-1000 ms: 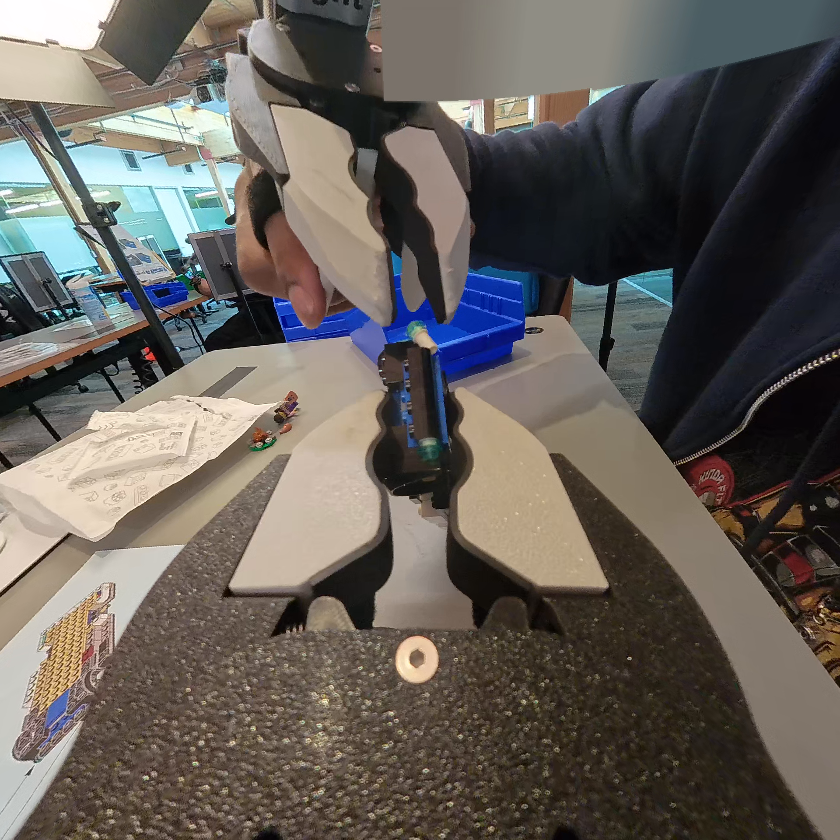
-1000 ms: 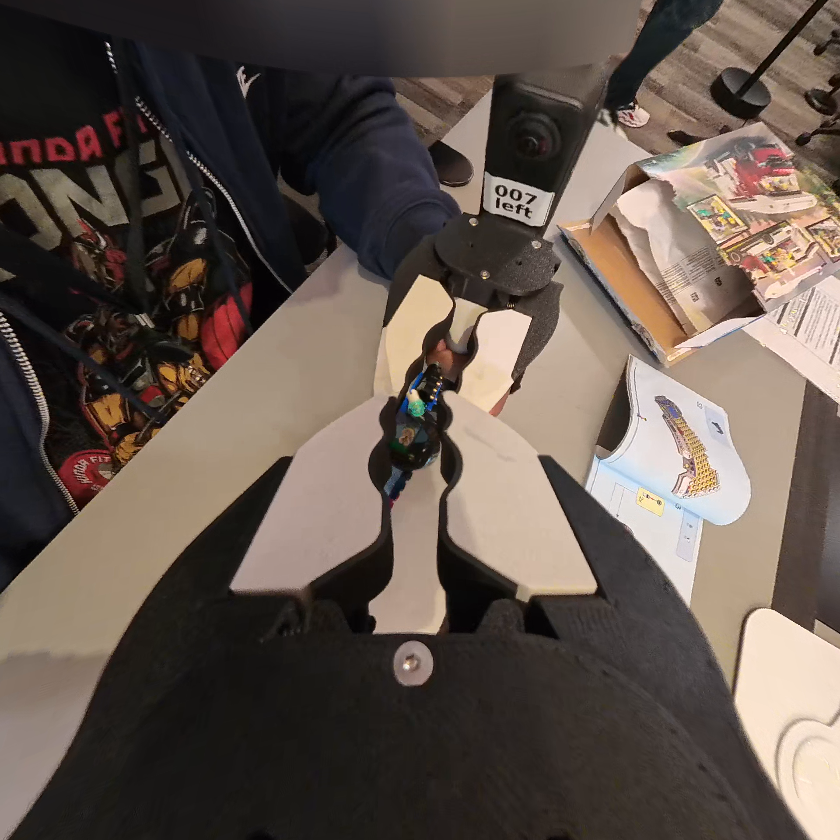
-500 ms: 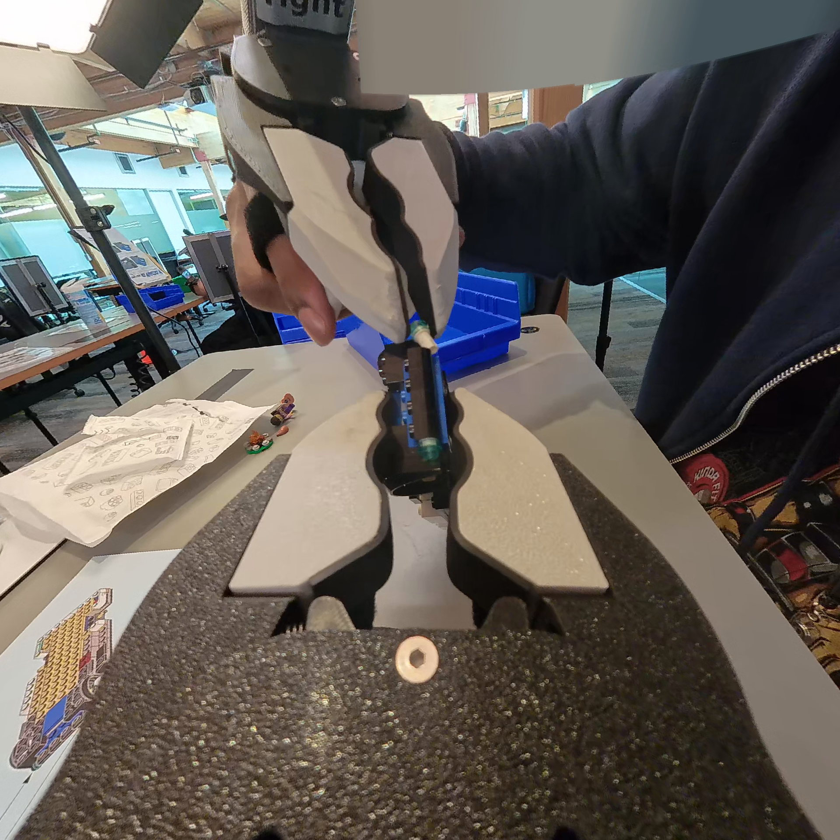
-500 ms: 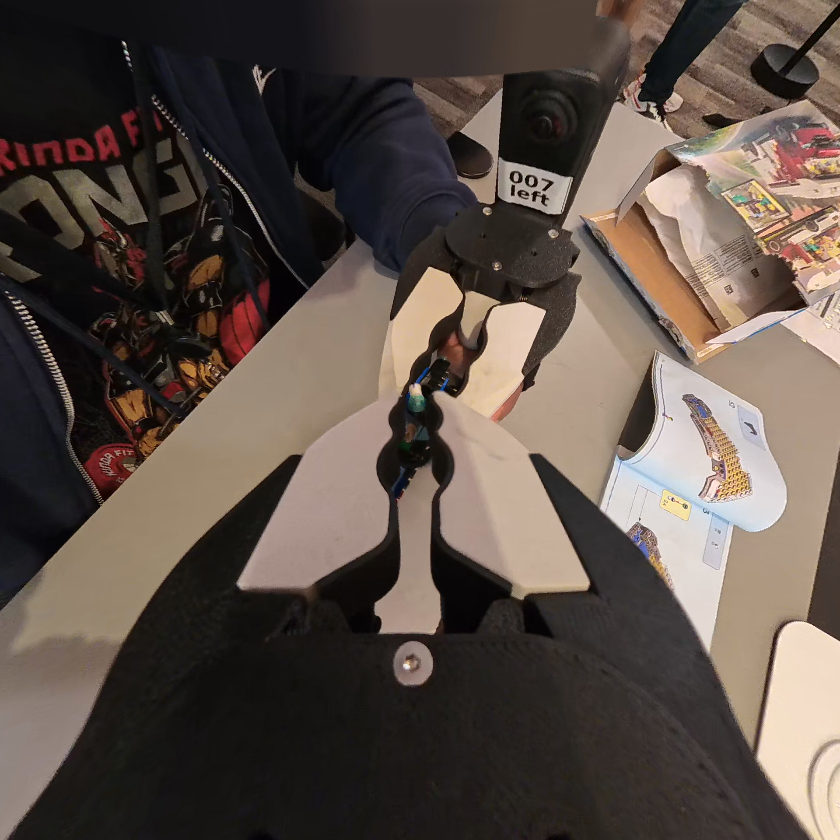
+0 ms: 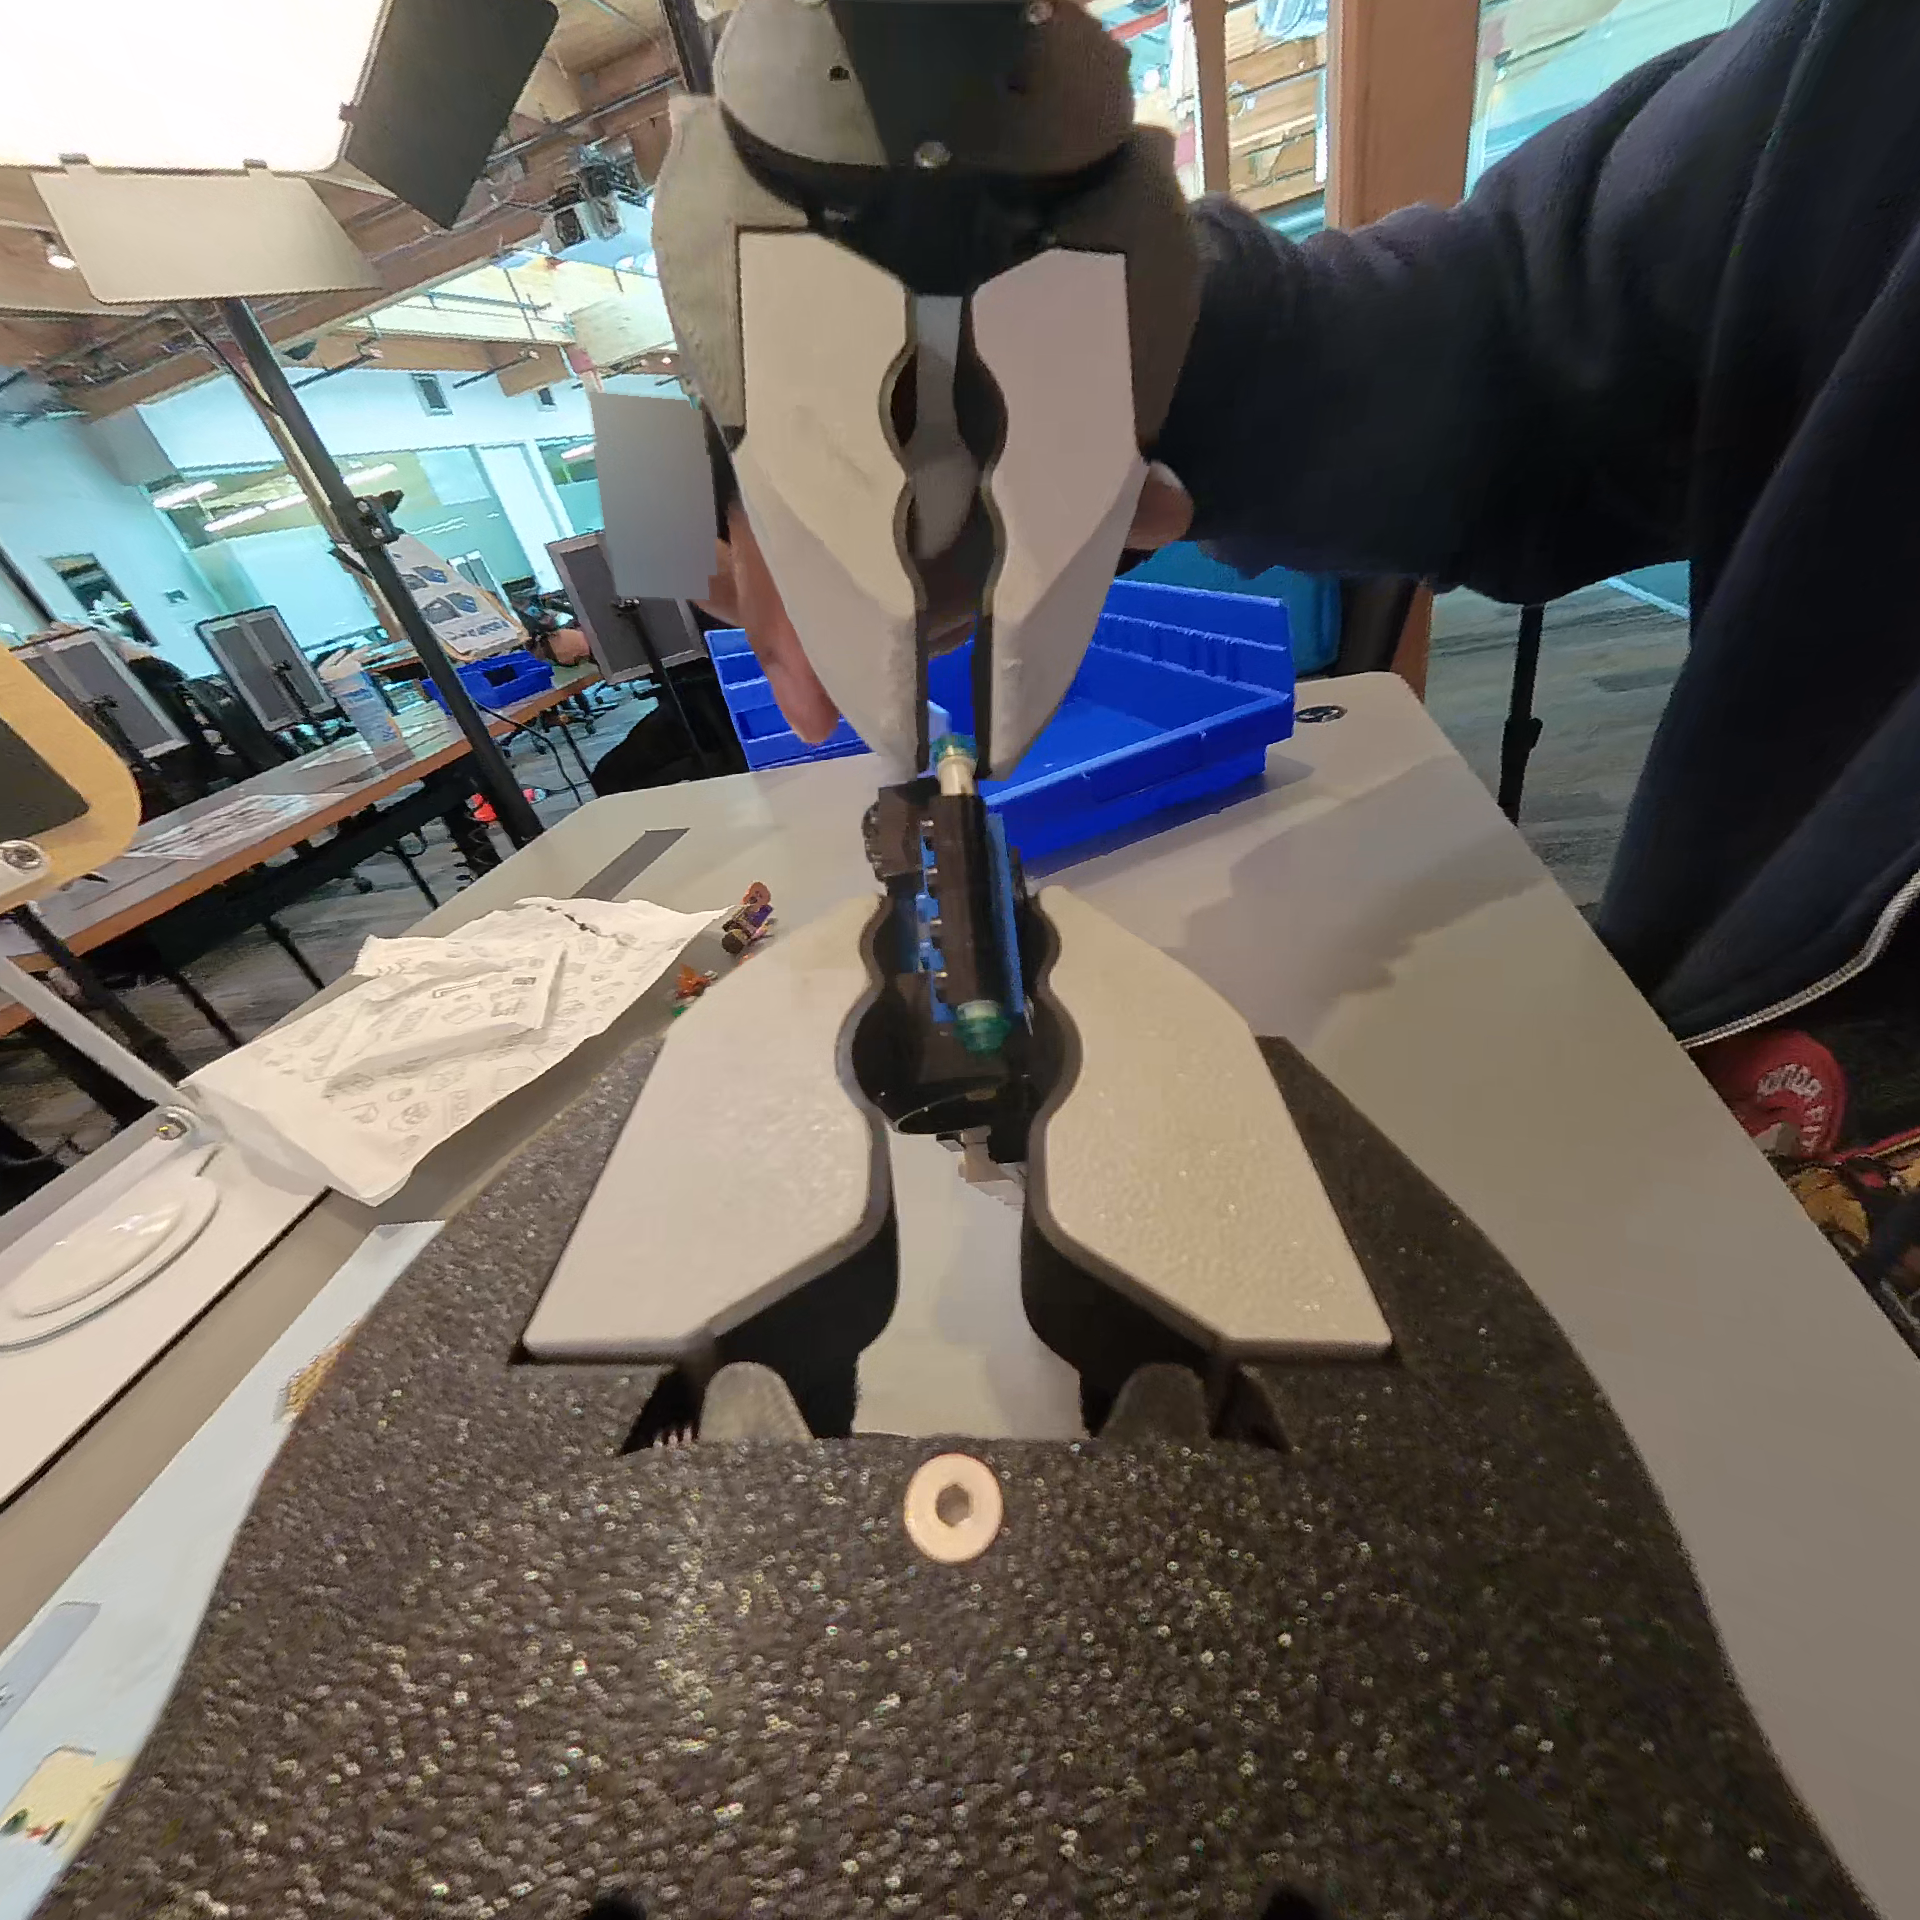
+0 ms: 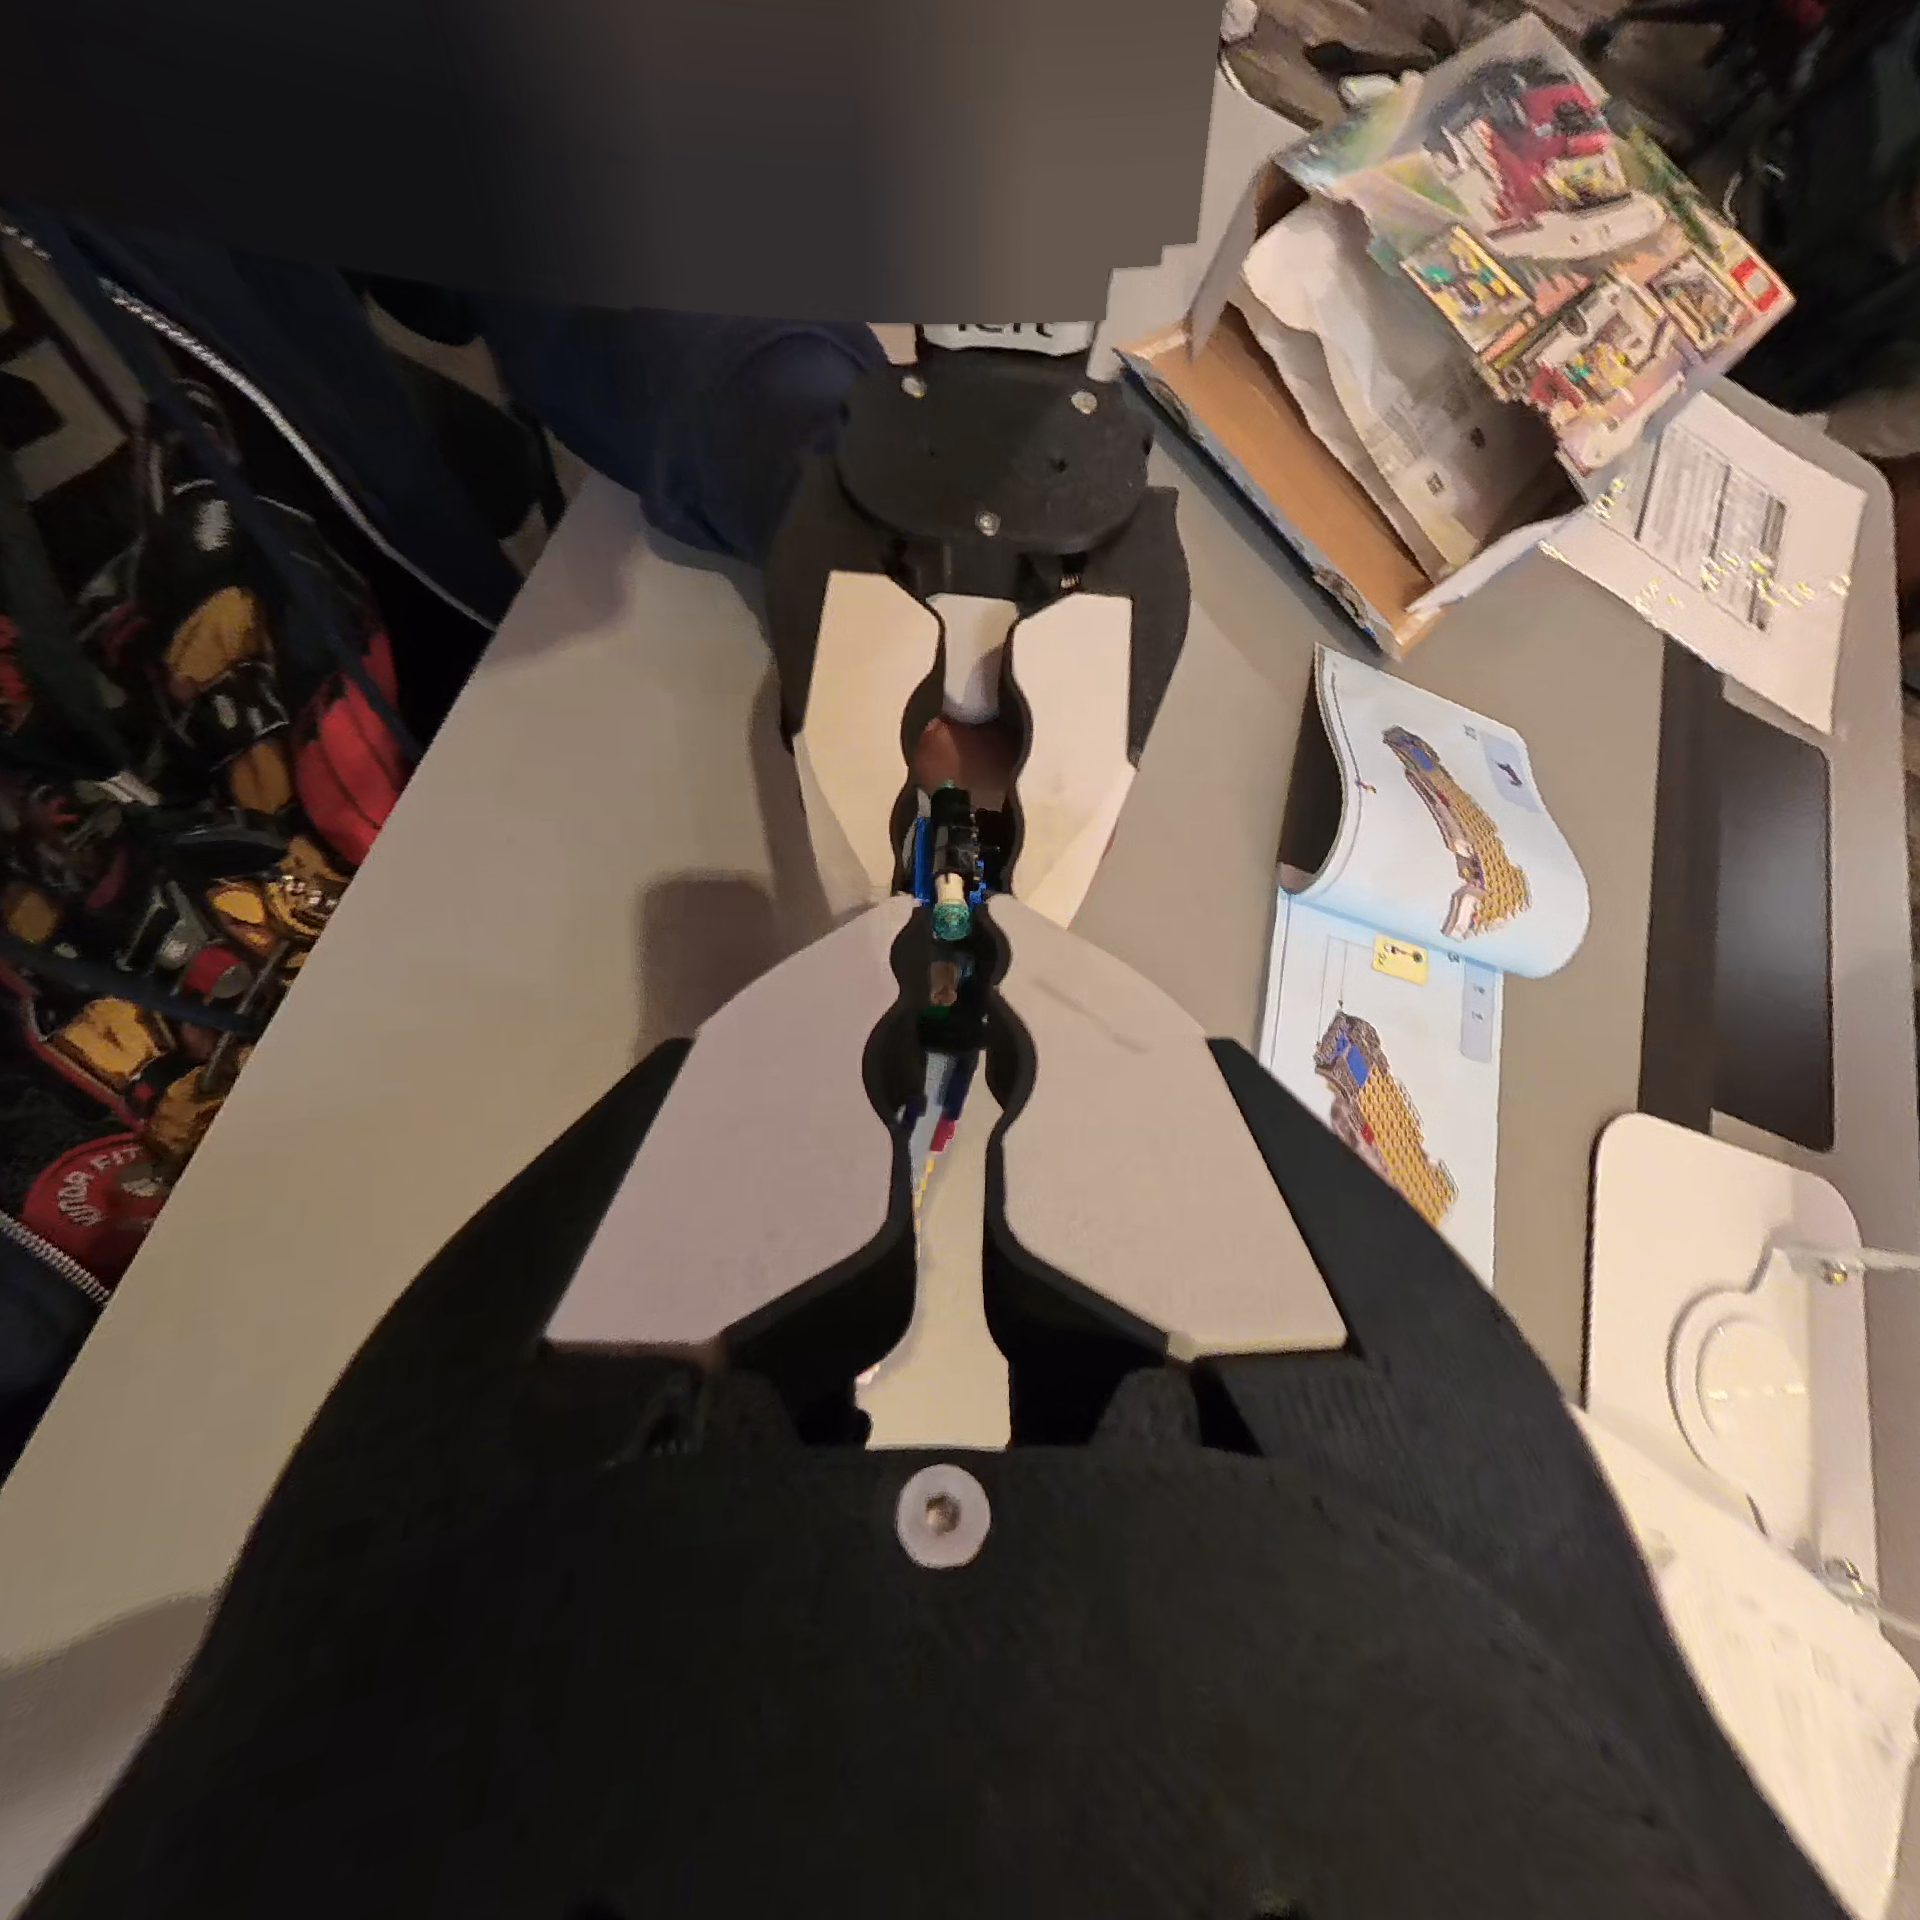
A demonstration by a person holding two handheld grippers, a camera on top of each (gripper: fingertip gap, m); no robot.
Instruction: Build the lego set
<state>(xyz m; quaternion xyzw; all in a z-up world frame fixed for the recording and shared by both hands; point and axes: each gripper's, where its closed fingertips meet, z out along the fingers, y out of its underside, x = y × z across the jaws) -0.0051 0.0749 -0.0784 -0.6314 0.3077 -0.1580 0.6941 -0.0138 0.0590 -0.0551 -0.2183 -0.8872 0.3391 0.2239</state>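
Note:
My left gripper (image 5: 956,904) is shut on a black and blue brick assembly (image 5: 956,966) and holds it above the grey table (image 5: 1455,935). A cream pin with a teal cap (image 5: 954,758) sticks out of the assembly's far end, and a second teal stud (image 5: 982,1032) sits at its near end. My right gripper (image 5: 951,764) comes down from above, facing the left one, with its fingertips shut on the teal-capped pin. In the right wrist view, my right gripper (image 6: 951,909) pinches the teal cap (image 6: 951,920), and the left gripper (image 6: 951,883) holds the assembly (image 6: 951,842) just beyond.
A blue bin (image 5: 1132,707) stands behind the grippers. A white printed paper bag (image 5: 447,1018) and small loose figure pieces (image 5: 748,914) lie to the left. An open instruction booklet (image 6: 1434,862) and a torn-open box (image 6: 1455,343) lie to the right. A person's dark sleeve (image 5: 1455,395) is close by. The grippers are tip to tip, or close to it.
My right gripper's jaws closed from a wider gap onto the teal-capped pin and swung into line with the left gripper. My left gripper kept its hold on the assembly.

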